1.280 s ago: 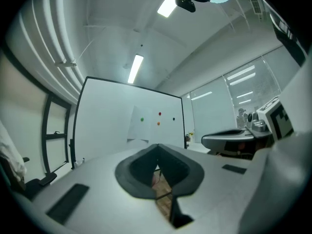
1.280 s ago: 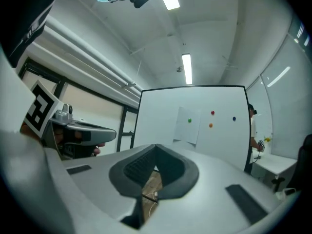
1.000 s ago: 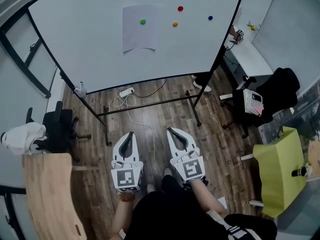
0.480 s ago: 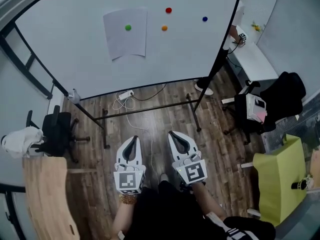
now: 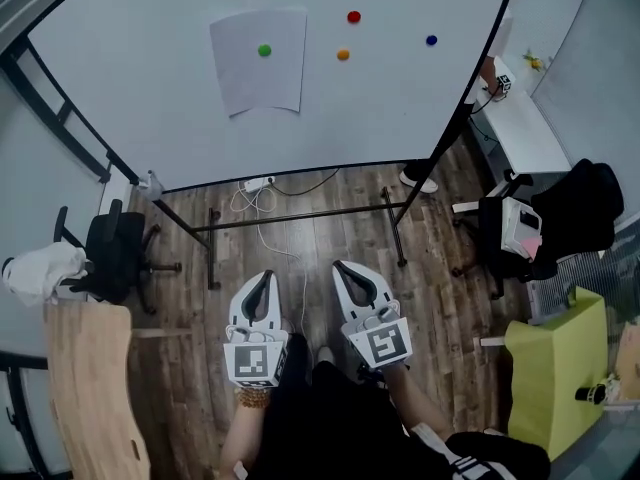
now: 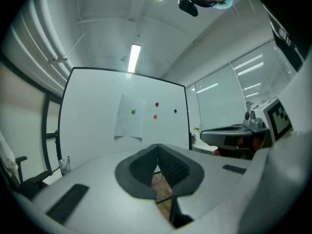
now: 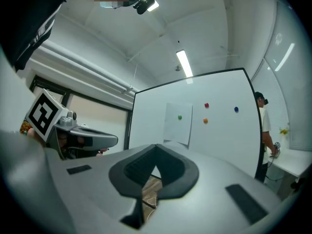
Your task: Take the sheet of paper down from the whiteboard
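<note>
A white sheet of paper (image 5: 258, 60) hangs on the whiteboard (image 5: 150, 108), pinned by a green magnet (image 5: 264, 50); its lower edge curls outward. The sheet (image 6: 129, 122) also shows ahead in the left gripper view and, as the sheet (image 7: 177, 123), in the right gripper view. Red (image 5: 353, 16), orange (image 5: 343, 54) and blue (image 5: 431, 40) magnets sit to its right. My left gripper (image 5: 261, 281) and right gripper (image 5: 347, 272) are held side by side, well short of the board, both shut and empty.
The whiteboard stands on a black frame (image 5: 300, 215) with a power strip and cables (image 5: 252, 190) on the wooden floor. A black office chair (image 5: 112, 256) is at left, a wooden board (image 5: 92, 388) at lower left. Another chair (image 5: 540, 218) and a green-covered object (image 5: 550, 373) are at right.
The view has shifted: the whiteboard and sheet now sit further left and slightly nearer in the head view. Both grippers stay shut, side by side.
</note>
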